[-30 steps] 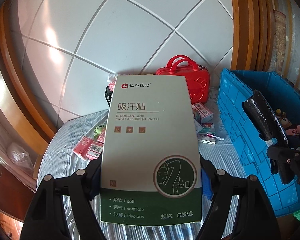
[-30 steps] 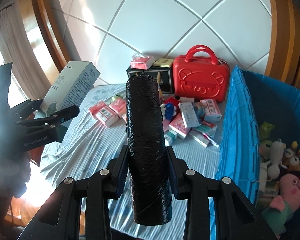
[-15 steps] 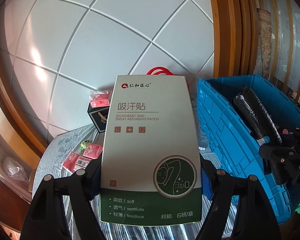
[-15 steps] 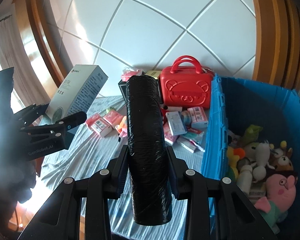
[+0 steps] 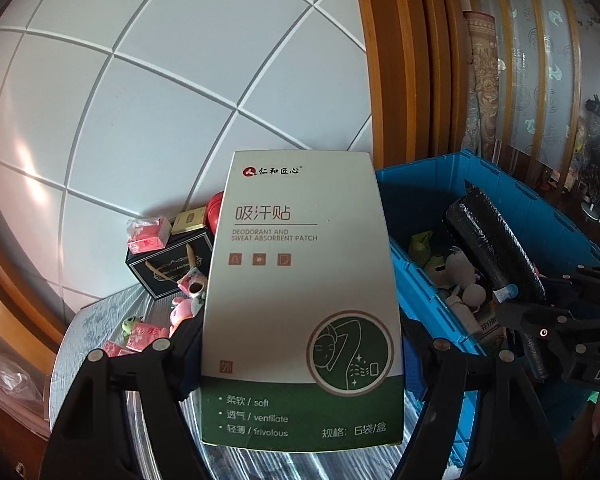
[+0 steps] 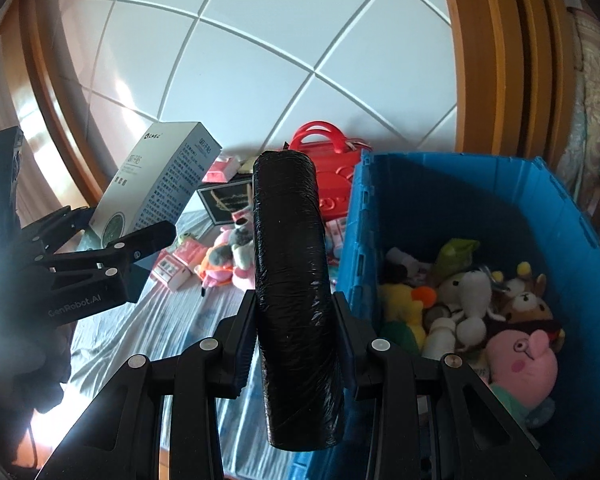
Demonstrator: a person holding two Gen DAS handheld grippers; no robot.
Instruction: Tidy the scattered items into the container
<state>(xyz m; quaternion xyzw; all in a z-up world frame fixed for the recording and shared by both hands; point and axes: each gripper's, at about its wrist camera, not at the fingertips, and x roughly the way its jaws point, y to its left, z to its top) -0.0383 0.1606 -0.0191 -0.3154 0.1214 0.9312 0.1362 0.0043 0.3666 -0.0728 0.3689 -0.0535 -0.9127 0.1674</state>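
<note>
Left gripper pinches box, beside bin rim. Right gripper clamps black roll near bin edge. Best carry both clear over rim, lower onto toys, then release.

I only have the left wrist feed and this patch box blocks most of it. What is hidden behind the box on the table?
Observer: A red suitcase-shaped case with handles stands against the wall beside the blue crate.
Operator: What is nearest the right gripper inside the crate?
Observer: A pink pig plush lies in the near corner.
Operator: Is the black roll firmly held?
Observer: The right gripper is shut on the black roll, pads against both its sides.
</note>
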